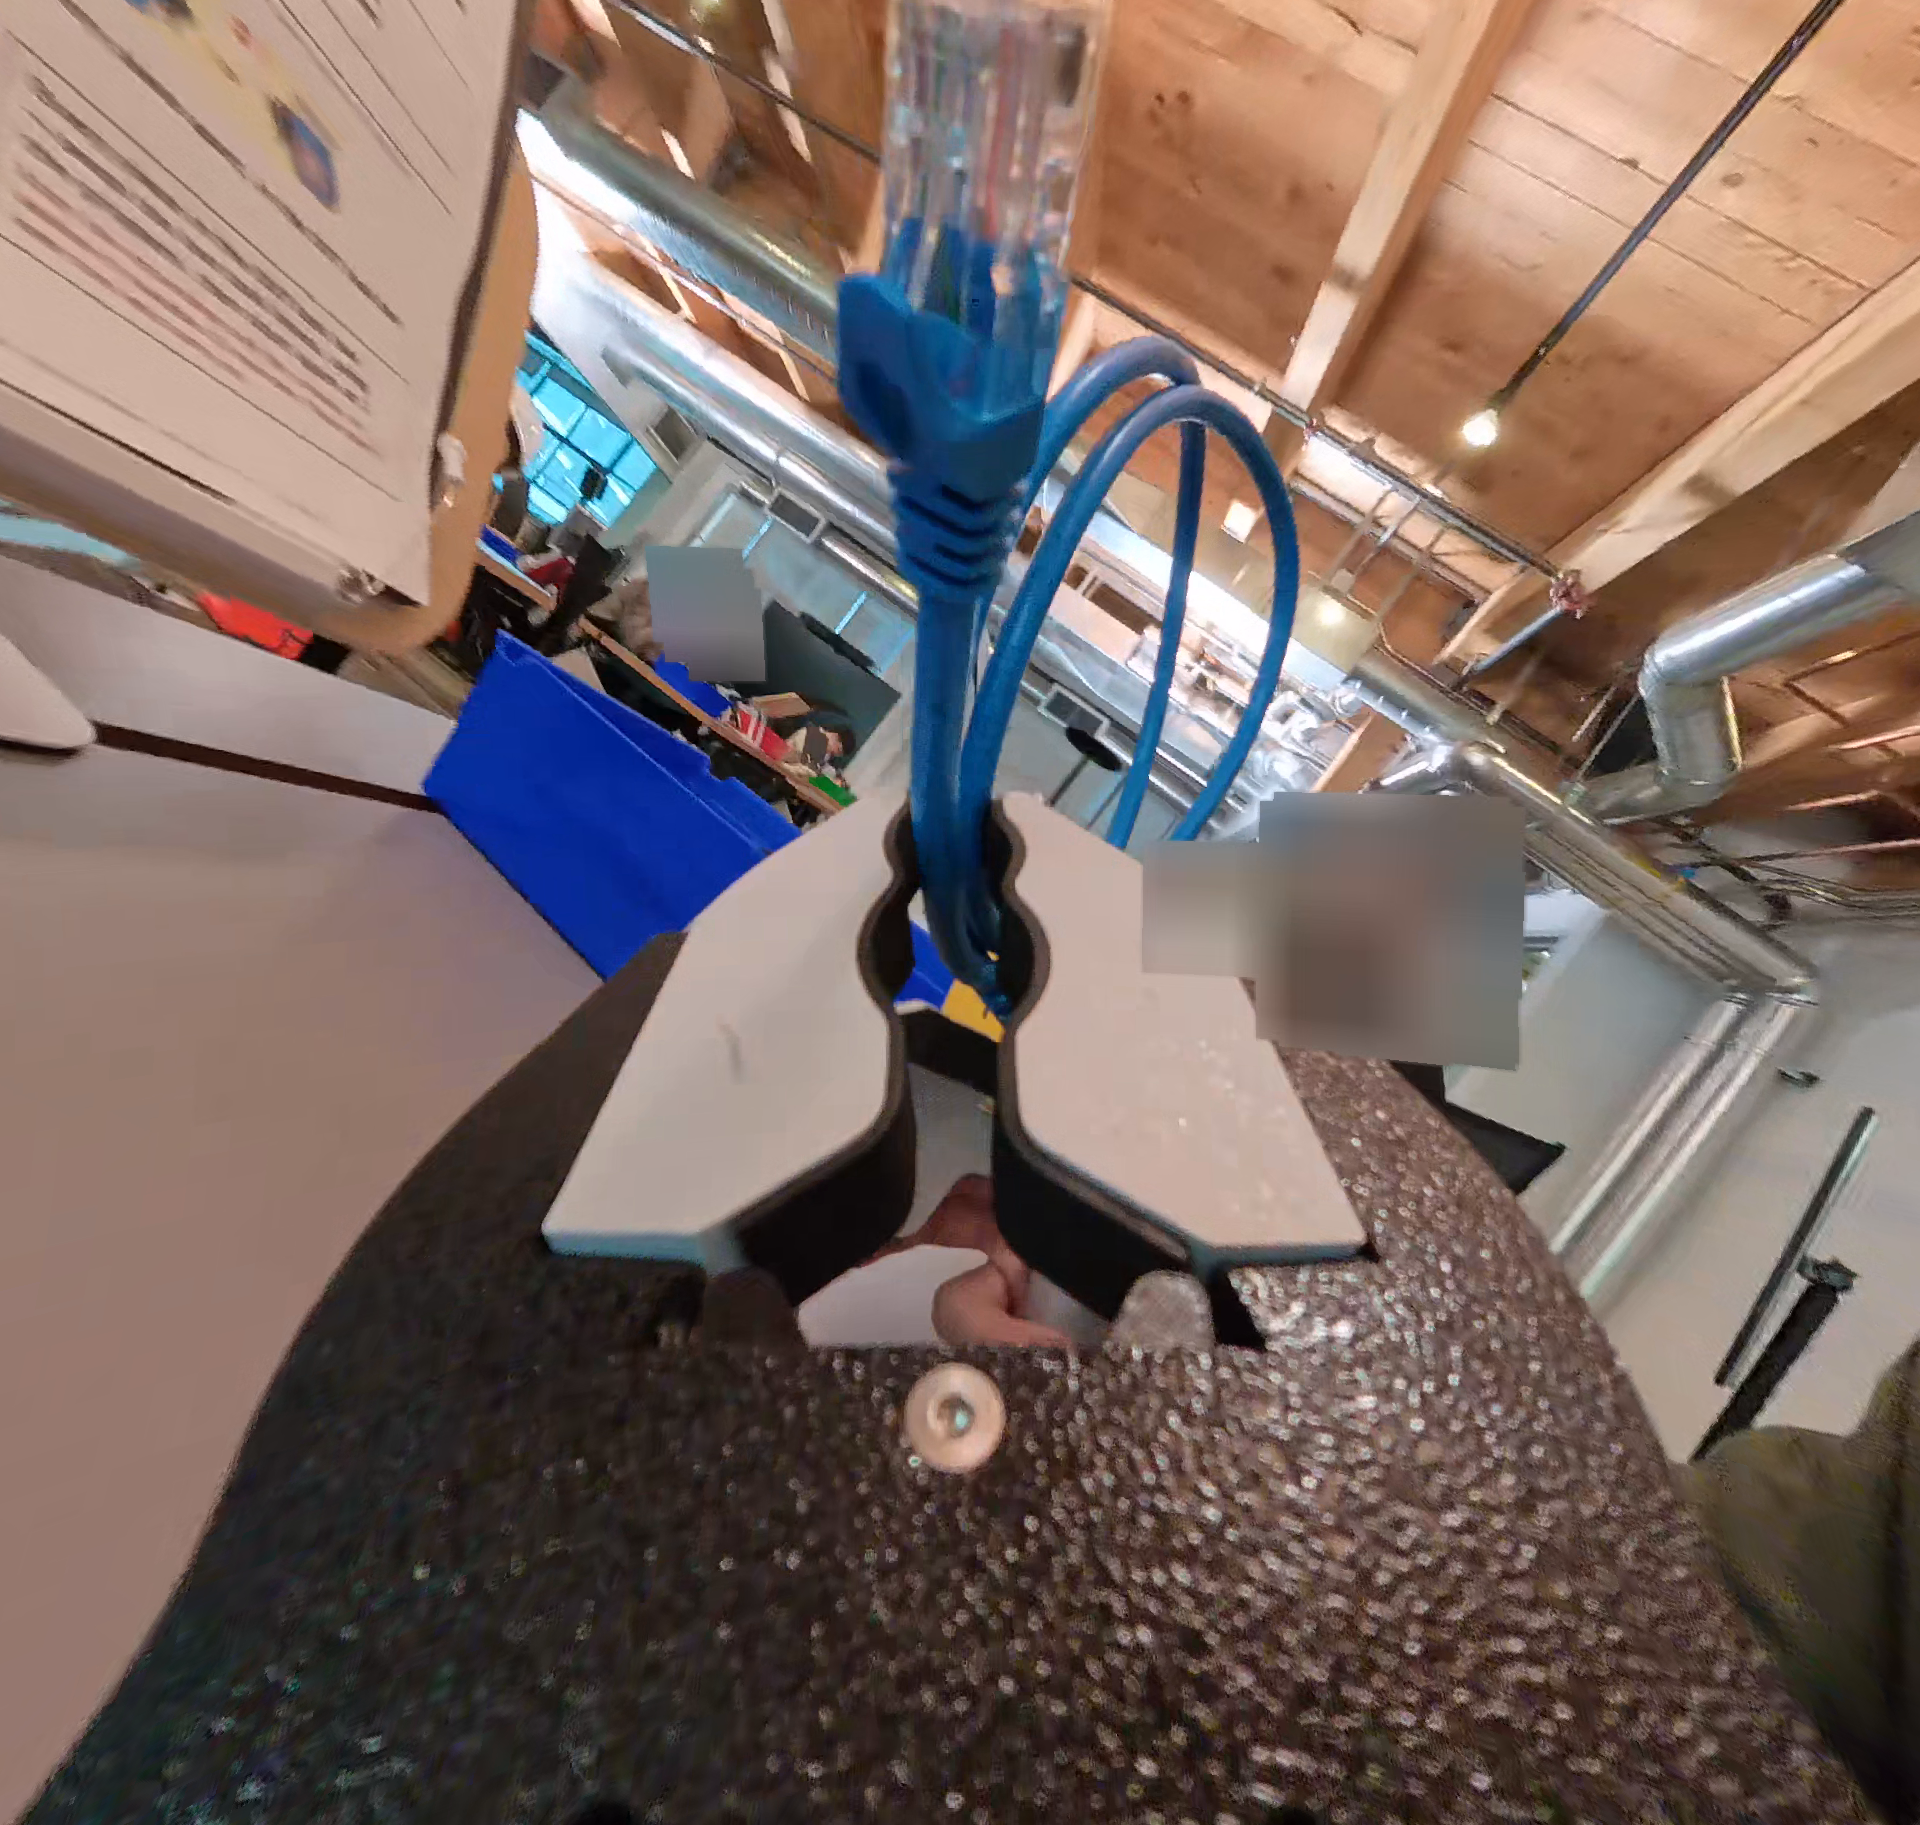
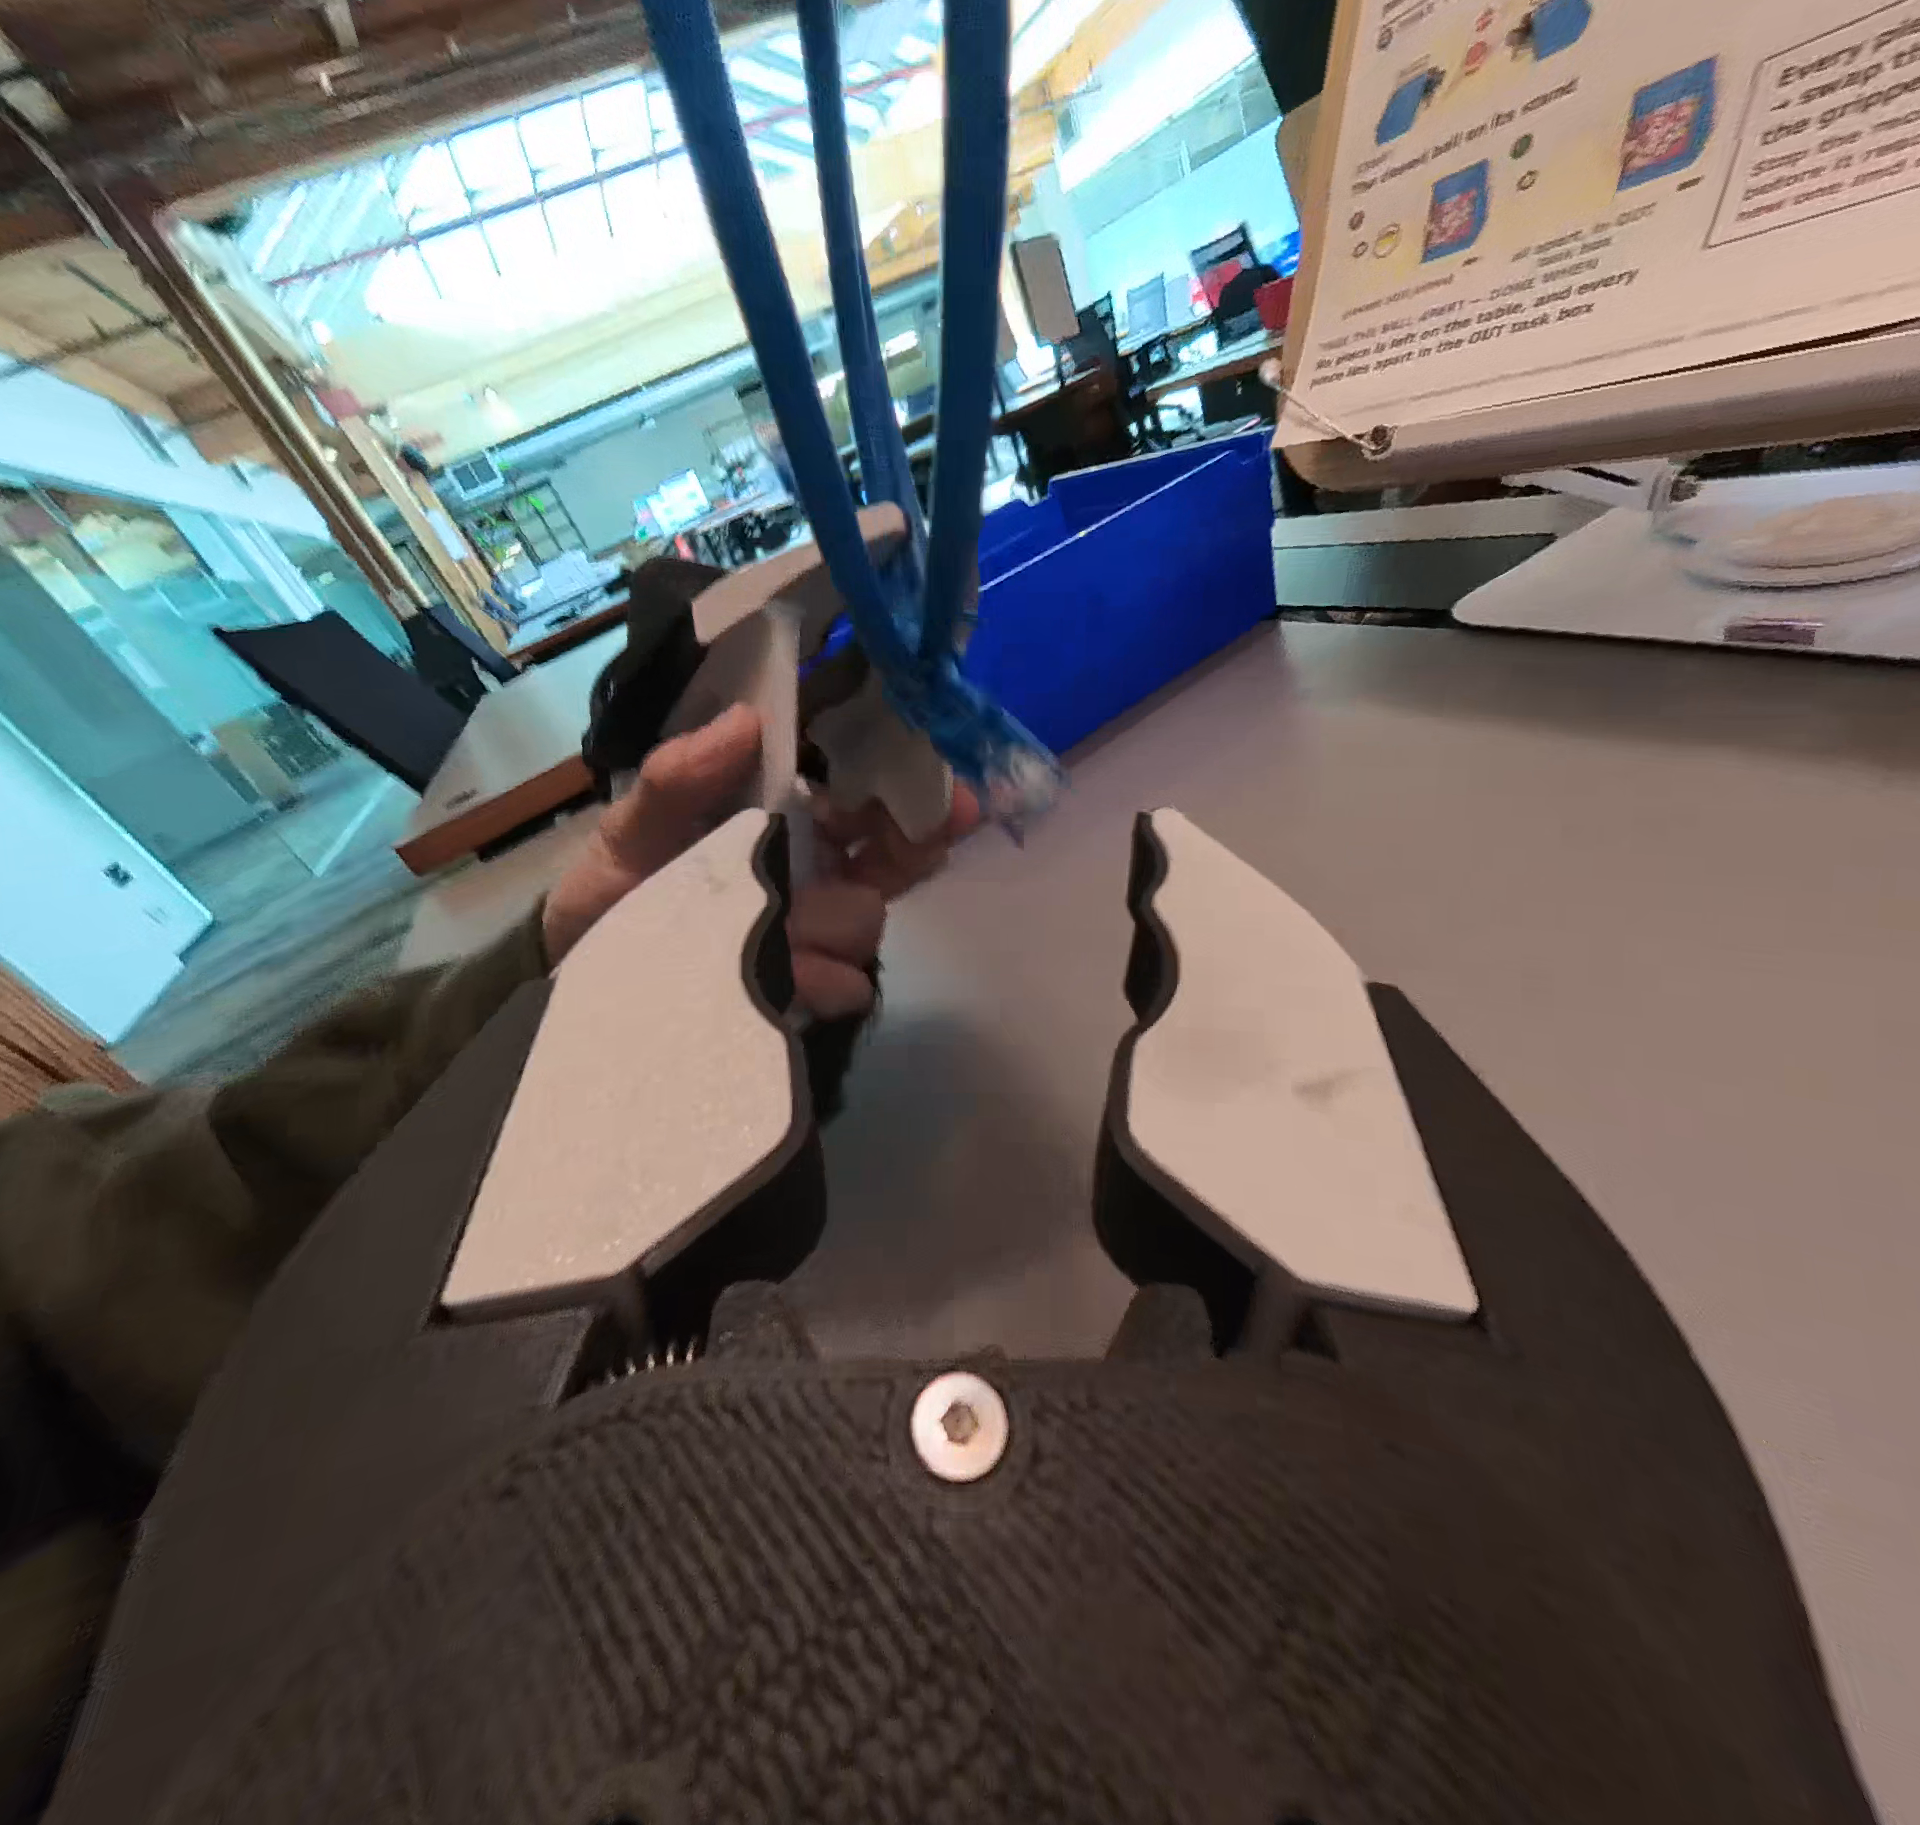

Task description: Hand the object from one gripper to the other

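Gaping with nothing between its 2 fingers, the right gripper [image 2: 956, 840] sits just short of the left gripper [image 2: 831, 632], which pinches the bundled blue cable [image 1: 971, 653]; its strands rise ahead and above, long axis roughly upright, over the grey table [image 2: 1455, 840].

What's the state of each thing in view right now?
blue cable: bundled in loops, pinched in the left gripper, plug end sticking out.
left gripper: shut on the cable.
right gripper: open, empty, short of the cable.
blue bin: sitting on the table, contents hidden.
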`<state>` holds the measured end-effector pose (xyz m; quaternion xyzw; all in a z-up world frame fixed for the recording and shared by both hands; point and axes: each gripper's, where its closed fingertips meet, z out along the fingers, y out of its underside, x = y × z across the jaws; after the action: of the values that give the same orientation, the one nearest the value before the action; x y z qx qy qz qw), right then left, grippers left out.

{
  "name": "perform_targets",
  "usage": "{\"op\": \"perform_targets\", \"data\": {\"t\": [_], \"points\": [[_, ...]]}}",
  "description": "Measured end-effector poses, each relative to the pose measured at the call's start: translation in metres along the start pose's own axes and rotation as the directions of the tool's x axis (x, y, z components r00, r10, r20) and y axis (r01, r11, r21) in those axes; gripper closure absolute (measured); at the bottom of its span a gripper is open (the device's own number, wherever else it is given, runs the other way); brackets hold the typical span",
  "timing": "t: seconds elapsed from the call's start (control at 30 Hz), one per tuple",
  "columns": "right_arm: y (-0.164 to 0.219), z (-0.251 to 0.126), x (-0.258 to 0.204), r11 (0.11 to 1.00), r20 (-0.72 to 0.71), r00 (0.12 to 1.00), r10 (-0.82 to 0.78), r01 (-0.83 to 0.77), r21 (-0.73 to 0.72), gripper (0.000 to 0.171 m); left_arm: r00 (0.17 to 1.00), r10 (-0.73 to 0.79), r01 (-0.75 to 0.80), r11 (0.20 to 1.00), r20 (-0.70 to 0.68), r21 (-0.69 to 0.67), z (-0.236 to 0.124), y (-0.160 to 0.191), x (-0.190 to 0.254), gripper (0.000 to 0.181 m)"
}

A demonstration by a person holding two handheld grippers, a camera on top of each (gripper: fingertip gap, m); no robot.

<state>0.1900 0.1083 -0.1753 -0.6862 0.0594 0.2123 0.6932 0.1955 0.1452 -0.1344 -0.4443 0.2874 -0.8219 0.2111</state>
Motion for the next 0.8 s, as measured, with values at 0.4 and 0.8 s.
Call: {"op": "perform_targets", "data": {"t": [0.4,0.8], "points": [[-0.027,-0.016,-0.012,0.992,0.092,0.992,-0.084,0.075,0.102,0.154,0.987,0.118,-0.133,0.981,-0.111,-0.141,0.003,0.018,0.017,0.169],[0.002,-0.037,0.003,0.971,0.201,0.978,-0.065,0.108,-0.214,0.154,0.849,0.515,-0.518,0.764,-0.121,-0.384,-0.017,0.021,0.001,0.166]]}}
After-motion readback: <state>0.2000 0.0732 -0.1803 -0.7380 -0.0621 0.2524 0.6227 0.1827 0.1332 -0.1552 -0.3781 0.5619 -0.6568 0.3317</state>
